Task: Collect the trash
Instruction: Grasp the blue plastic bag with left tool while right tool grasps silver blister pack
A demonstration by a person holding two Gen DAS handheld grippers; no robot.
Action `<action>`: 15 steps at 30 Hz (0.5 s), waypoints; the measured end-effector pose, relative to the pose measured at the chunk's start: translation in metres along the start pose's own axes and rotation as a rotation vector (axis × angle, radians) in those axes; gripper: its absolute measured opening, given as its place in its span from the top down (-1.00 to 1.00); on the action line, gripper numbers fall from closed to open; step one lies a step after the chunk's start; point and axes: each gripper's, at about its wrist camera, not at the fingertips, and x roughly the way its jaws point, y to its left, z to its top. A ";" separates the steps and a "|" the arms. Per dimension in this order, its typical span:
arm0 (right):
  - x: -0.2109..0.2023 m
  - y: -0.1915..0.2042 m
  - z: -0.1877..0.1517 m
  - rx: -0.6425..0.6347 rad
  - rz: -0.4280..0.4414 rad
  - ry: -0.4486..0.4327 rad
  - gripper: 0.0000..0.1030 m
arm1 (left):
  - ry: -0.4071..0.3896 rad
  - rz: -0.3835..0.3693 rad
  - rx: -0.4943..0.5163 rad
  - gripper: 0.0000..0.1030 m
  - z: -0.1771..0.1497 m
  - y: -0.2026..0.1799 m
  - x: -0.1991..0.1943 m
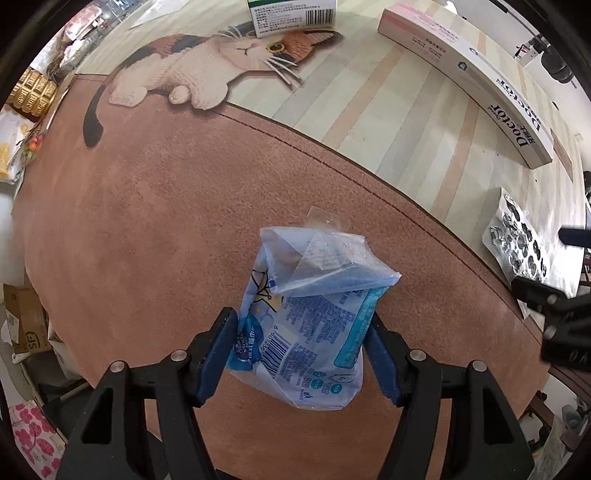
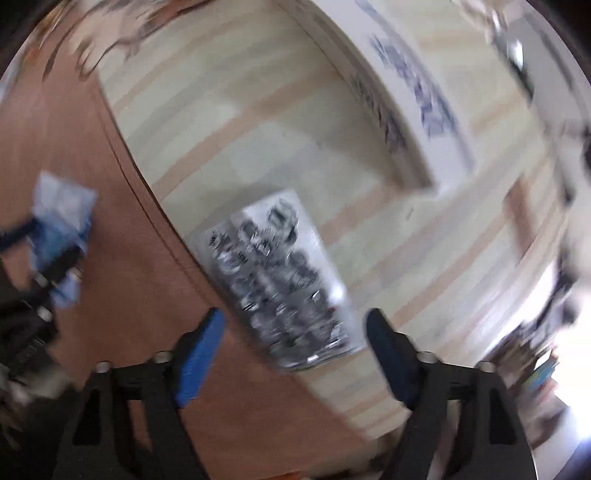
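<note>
With the left gripper clamped on the blue plastic wrapper, the right gripper (jaws apart, nothing between the pads) hangs nearer the black-and-white packet, lying just ahead on the mat, long axis running away between its fingers.

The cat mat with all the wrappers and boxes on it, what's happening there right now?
A person is picking up litter with a handheld gripper in each hand. The left gripper is shut on a crumpled blue plastic wrapper, held above the brown part of the mat. The right gripper hangs open over a black and white packet that lies on the striped part; its view is blurred. A long white box and a green and white box lie untouched further off.
</note>
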 end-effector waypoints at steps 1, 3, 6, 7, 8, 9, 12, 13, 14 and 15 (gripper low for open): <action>0.001 0.003 0.003 -0.031 -0.020 0.000 -0.70 | 0.001 0.002 -0.002 -0.26 -0.003 -0.005 -0.002; 0.009 0.007 0.009 -0.079 -0.033 0.032 -0.70 | 0.004 0.007 -0.002 -0.26 -0.004 -0.008 -0.002; 0.018 0.002 0.017 -0.096 -0.023 0.064 -0.76 | -0.001 0.013 0.005 -0.26 -0.005 -0.010 -0.001; 0.020 -0.001 0.019 -0.091 -0.011 0.067 -0.76 | -0.003 0.014 0.006 -0.26 -0.005 -0.011 -0.001; 0.021 -0.005 0.019 -0.084 0.006 0.063 -0.74 | -0.004 0.013 0.004 -0.26 -0.005 -0.011 -0.001; 0.019 -0.008 0.020 -0.082 0.022 0.056 -0.61 | -0.004 0.011 0.003 -0.26 -0.005 -0.010 -0.001; 0.019 -0.016 0.012 -0.056 0.064 0.049 -0.37 | -0.007 0.009 0.002 -0.26 -0.004 -0.007 -0.001; 0.020 -0.015 0.008 -0.063 0.052 0.039 -0.37 | -0.009 0.008 0.002 -0.26 -0.005 -0.006 0.001; 0.018 -0.014 0.007 -0.059 0.045 0.034 -0.36 | -0.013 0.007 0.004 -0.26 -0.005 -0.006 0.000; 0.018 -0.015 0.006 -0.051 0.042 0.031 -0.34 | -0.017 0.005 0.004 -0.26 -0.005 -0.006 -0.002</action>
